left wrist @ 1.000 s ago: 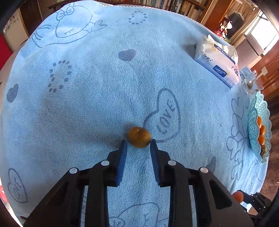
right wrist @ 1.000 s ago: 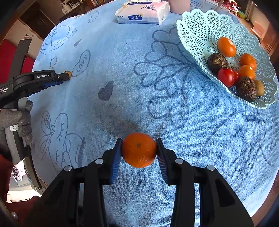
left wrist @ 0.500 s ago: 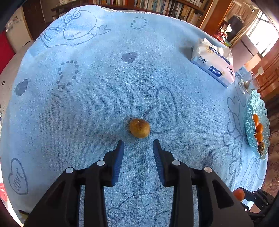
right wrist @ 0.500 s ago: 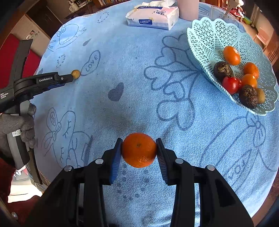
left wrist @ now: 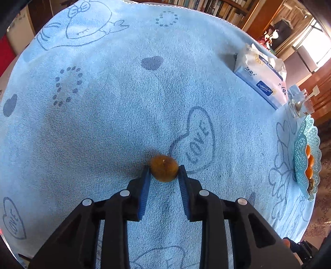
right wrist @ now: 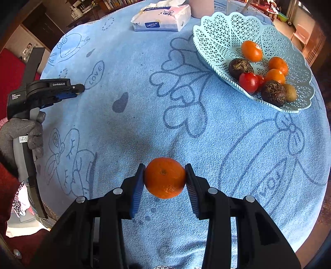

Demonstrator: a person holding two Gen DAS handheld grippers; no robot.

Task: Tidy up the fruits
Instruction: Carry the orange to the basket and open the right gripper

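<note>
A small brown kiwi (left wrist: 164, 168) lies on the blue cloth next to a "LOVE" heart print. My left gripper (left wrist: 163, 172) has its blue pads on both sides of the kiwi, at or very near its skin; the kiwi still rests on the cloth. The left gripper also shows in the right wrist view (right wrist: 77, 91). My right gripper (right wrist: 164, 178) is shut on an orange mandarin (right wrist: 164, 178) and holds it above the cloth. A light blue lattice basket (right wrist: 219, 31) at the far right holds several fruits: mandarins, tomatoes, dark round fruits and a kiwi.
A tissue pack (left wrist: 261, 77) lies at the far side of the table, also in the right wrist view (right wrist: 161, 19). A clear glass holder (left wrist: 300, 103) stands beside the basket (left wrist: 301, 142). The round table's edge runs close behind both grippers.
The left gripper backed off from the kiwi half a second ago, then moved forward again and now brackets it. The right gripper keeps holding the mandarin, rising slightly.
</note>
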